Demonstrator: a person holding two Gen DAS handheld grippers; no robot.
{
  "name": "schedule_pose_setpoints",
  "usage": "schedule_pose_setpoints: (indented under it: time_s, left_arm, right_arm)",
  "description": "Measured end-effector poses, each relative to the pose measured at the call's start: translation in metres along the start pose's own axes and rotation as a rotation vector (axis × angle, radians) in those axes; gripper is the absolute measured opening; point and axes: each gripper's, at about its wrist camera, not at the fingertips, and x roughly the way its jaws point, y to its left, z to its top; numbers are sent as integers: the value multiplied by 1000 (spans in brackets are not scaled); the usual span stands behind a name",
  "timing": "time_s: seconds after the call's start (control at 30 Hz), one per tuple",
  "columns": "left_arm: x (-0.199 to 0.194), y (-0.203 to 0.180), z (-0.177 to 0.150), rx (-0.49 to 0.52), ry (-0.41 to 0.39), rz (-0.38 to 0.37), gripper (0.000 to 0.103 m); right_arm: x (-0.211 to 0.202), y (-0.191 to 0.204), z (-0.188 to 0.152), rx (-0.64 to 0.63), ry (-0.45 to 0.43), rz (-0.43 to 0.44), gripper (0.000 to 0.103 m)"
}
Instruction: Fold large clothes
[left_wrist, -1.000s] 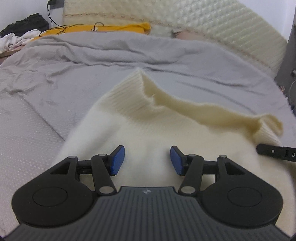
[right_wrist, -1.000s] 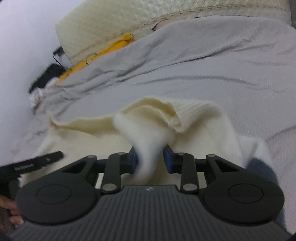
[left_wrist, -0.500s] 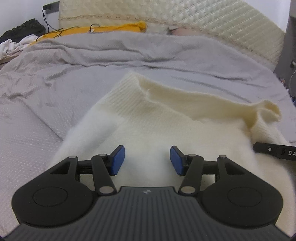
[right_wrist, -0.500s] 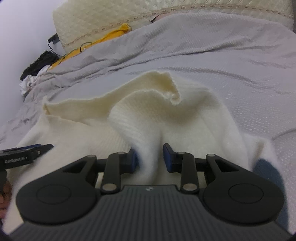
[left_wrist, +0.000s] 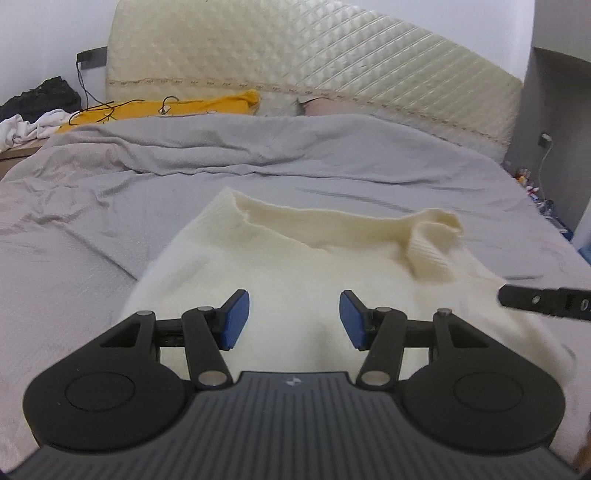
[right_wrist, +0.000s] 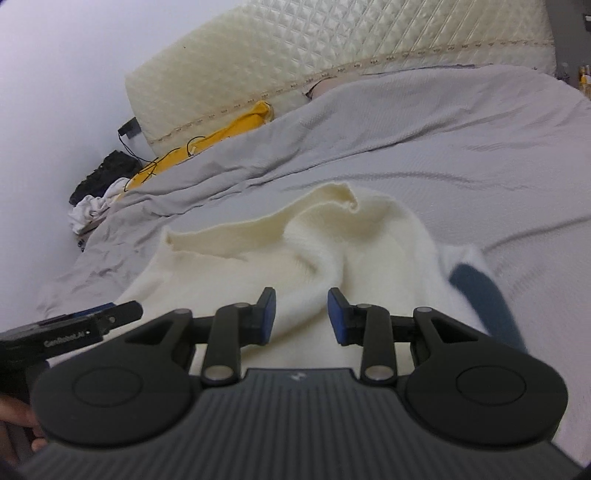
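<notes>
A sweater (left_wrist: 295, 266) lies spread on the bed cover (left_wrist: 110, 221), its ribbed hem toward the headboard (left_wrist: 295, 55), which stands upright behind the bed. Along the bed's far edge, in front of the headboard, lies a pillow (left_wrist: 166, 109) with a cable (left_wrist: 107, 107) trailing over it, and left of that sits a heap of clothes (left_wrist: 33, 110). The left gripper (left_wrist: 293, 317) and the right gripper (right_wrist: 301, 314) hang side by side over the sweater's near part, left one to the left.

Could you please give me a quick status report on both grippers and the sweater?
Left gripper open, empty. Right gripper open, fabric between fingers unpinched. Cream knitted sweater lying rumpled on grey bedspread. Nothing in the way.
</notes>
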Motion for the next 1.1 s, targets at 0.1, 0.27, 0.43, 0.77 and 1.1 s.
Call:
schedule_pose_setpoints:
  time_s: [0.1,0.27,0.43,0.77,1.1]
  left_arm:
    - [-22,-9,-8,-5,-8,-43,60]
    - [-44,-27,-29,-1,24,-87,60]
    - [-53,-37,-42,-15,48,-114,61]
    - [-31,-33,-45,-57,116,-124,70]
    - [-22,-25,-40,-111,133,-152,75]
  right_arm:
    - [-17,6,-13,34,-2,11,35]
    - [-36,13,-36,96,15,19,65]
    - [-40,-6,-54,303,65,49,94]
    - [-30,-34,-75,649,160,145,97]
    - [-6,-59,-113,911,236,130,96]
